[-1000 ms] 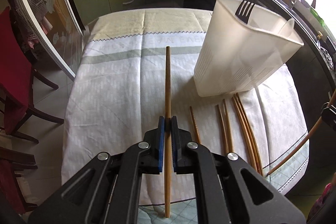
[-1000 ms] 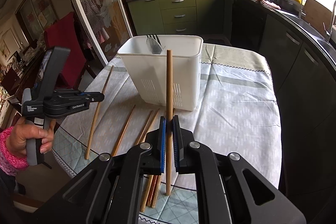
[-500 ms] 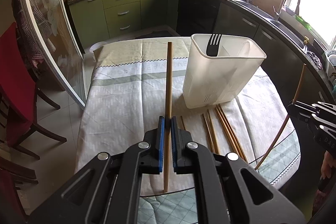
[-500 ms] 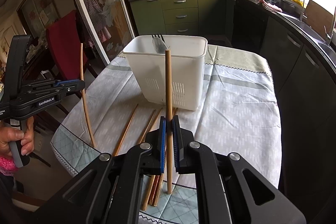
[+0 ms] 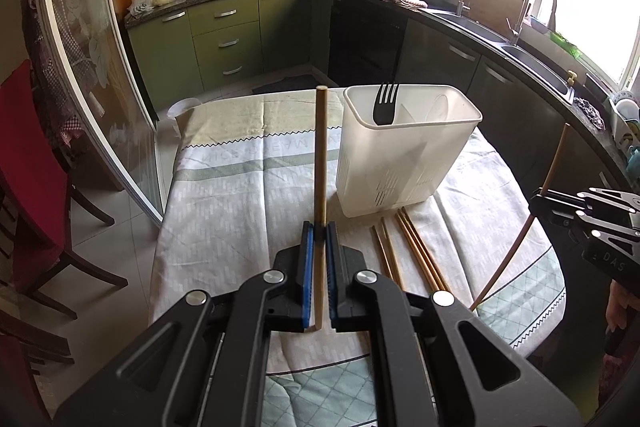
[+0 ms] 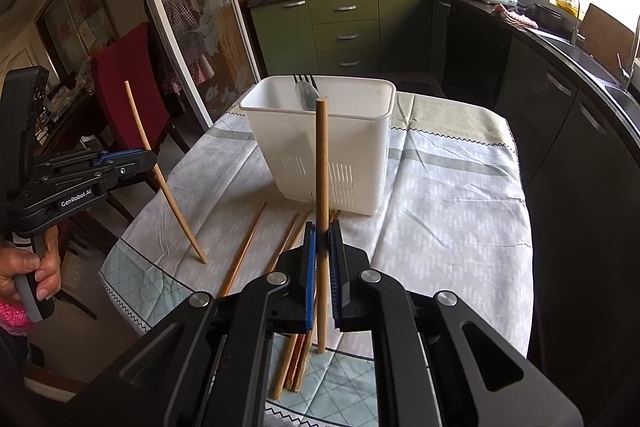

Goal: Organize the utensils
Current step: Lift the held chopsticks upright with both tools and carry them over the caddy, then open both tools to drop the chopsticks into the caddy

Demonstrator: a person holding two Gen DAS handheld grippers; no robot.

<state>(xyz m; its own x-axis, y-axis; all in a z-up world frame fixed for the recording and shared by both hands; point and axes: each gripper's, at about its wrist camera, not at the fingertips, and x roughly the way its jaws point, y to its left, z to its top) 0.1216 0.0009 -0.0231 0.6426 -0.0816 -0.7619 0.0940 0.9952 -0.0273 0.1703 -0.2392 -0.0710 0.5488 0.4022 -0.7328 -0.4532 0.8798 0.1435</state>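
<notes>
From our left hand-held gripper (image 5: pixel 319 231) we see its jaws clamped on an upright chopstick (image 5: pixel 321 163), left of the white utensil holder (image 5: pixel 404 163) on the counter (image 5: pixel 224 203); a black fork (image 5: pixel 385 103) stands inside. Loose chopsticks (image 5: pixel 416 251) lie near it. Only the right view shows a spoon (image 6: pixel 307 95) beside the fork, and our right hand-held gripper (image 6: pixel 322 233) clamped on another chopstick (image 6: pixel 321 163).

Round table (image 5: pixel 224 211) under a pale patterned cloth; at 12 o'clock, white plastic slotted utensil caddy (image 5: pixel 400 163); at 6 o'clock, loose brown wooden chopsticks (image 5: pixel 416 251).
</notes>
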